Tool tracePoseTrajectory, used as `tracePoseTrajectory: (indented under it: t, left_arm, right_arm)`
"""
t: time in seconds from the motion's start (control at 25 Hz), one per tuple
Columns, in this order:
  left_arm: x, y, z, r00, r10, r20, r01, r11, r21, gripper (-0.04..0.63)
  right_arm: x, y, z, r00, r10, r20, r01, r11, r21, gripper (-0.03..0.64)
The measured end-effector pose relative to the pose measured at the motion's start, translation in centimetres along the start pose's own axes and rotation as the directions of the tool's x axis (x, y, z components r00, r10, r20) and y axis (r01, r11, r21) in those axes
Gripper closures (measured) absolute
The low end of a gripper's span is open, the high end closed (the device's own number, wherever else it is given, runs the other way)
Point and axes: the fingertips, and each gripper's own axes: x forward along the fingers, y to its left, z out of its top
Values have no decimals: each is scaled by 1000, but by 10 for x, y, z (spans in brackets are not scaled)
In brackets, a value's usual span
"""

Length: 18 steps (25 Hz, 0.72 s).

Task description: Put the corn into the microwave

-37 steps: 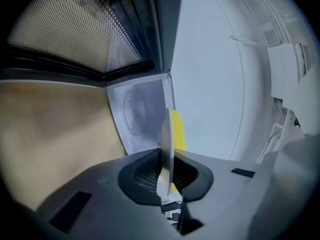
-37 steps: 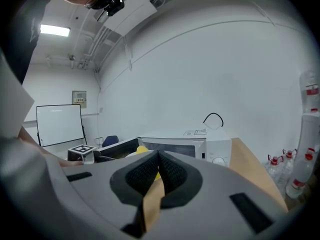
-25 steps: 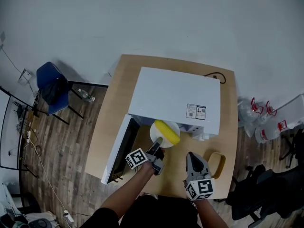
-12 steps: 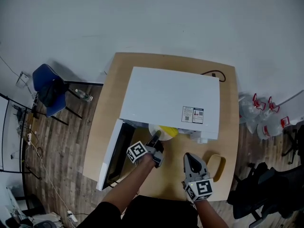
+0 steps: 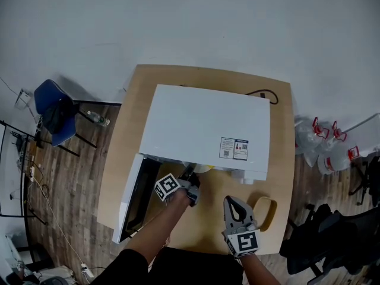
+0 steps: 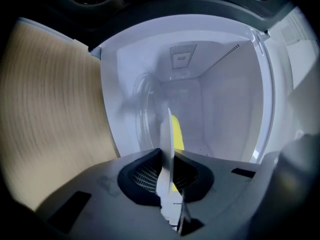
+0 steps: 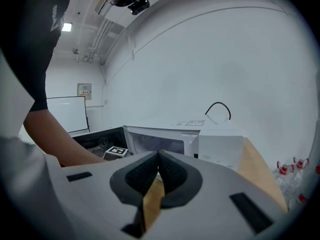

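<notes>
Pinching the white plate (image 6: 165,129) by its rim in the left gripper (image 6: 167,169) fingers, with the corn (image 6: 176,131) inside the microwave (image 5: 205,129) at 12 o'clock, and hanging the right gripper (image 7: 157,156), fingers pressed together empty, over the surface (image 5: 127,141) at 5 o'clock.

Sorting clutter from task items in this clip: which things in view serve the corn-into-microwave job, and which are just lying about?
Job: corn, white plate, microwave, its open door, left gripper shut on the plate.
Lying about: tan ring, blue chair, water jugs; right gripper shut, empty.
</notes>
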Motion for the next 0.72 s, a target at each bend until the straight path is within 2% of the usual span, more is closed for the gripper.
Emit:
tracePoseTrajectory:
  t: [0.36,0.52,0.72]
  left_arm:
    - [12,4,2,999,1,42,2,998,-62,569]
    - [11,6,3,997,56,56,-52,996,-75,569]
    - [12,5,7,985,117,129,-114,993,-31,569]
  right_arm:
    - [7,-1,-1,999,20,25,-19,1000,-8,558]
    - [8,-3,-1,1000,7,-26,-6,1000,14,558]
    - [8,-6,-5,1000,-10,-2,10,1000,14,558]
